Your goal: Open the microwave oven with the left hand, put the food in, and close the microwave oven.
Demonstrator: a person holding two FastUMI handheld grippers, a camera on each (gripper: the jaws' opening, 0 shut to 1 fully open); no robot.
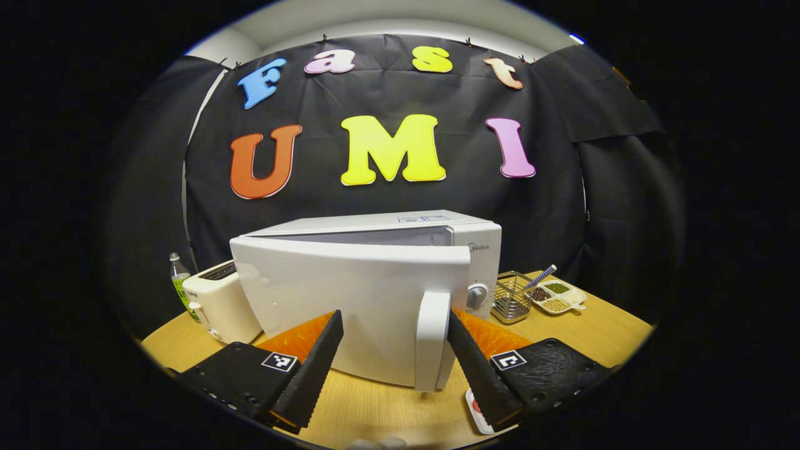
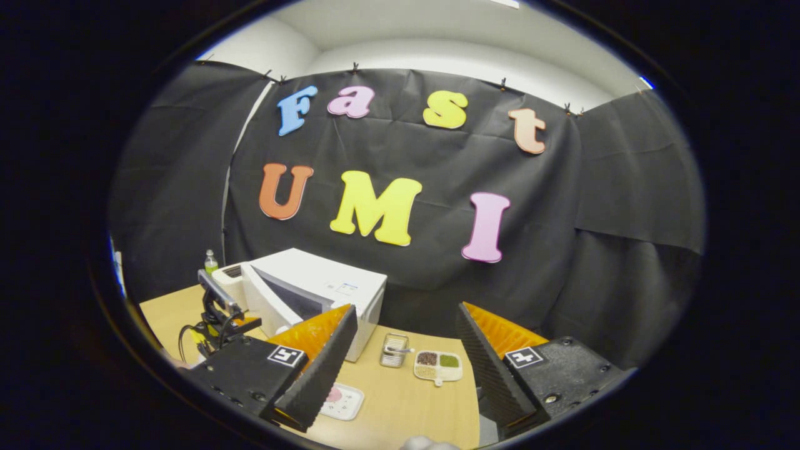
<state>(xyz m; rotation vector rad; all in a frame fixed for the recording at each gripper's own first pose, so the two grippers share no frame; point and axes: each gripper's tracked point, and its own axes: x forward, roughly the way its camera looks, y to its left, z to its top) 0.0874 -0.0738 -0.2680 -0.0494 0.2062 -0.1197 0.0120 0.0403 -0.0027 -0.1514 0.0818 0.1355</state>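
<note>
**Microwave door ajar, both grippers spread wide**

In the left gripper view the white microwave oven [image 1: 387, 275] stands on the wooden table [image 1: 387, 412], in the middle of the scene, against the black cloth wall. Its door [image 1: 350, 306] is swung partly outward, hinged on the left, so a dark strip of the cavity shows along the top edge. The door's white handle [image 1: 433, 340] hangs at the right edge of the door, between the fingers of the left gripper [image 1: 395, 365] and closer to the right one. The fingers stand wide apart and released; whether the right finger touches the handle cannot be told.

To the left of the microwave sits a white toaster [image 1: 219, 306], with a small bottle [image 1: 180, 275] behind it. To the right, farther back, are a wire basket [image 1: 512, 297] and a divided tray [image 1: 558, 295] of grains and beans. A small white plate [image 1: 476, 409] with something pink on it peeks out at the near right, mostly hidden by the gripper's finger.

In the right gripper view the right gripper [image 2: 406, 375] is also released, its fingers well apart and holding nothing, set back from the table's near edge. Beyond it the microwave oven [image 2: 312, 294] lies to the far left with its door angled open. The plate [image 2: 340, 400] of food rests on the table just in front of the microwave, partly behind the left finger. The wire basket [image 2: 394, 350] and divided tray [image 2: 437, 365] sit side by side to the right of the microwave. The other gripper's body [image 2: 219, 312] shows at the left, before the door.
</note>
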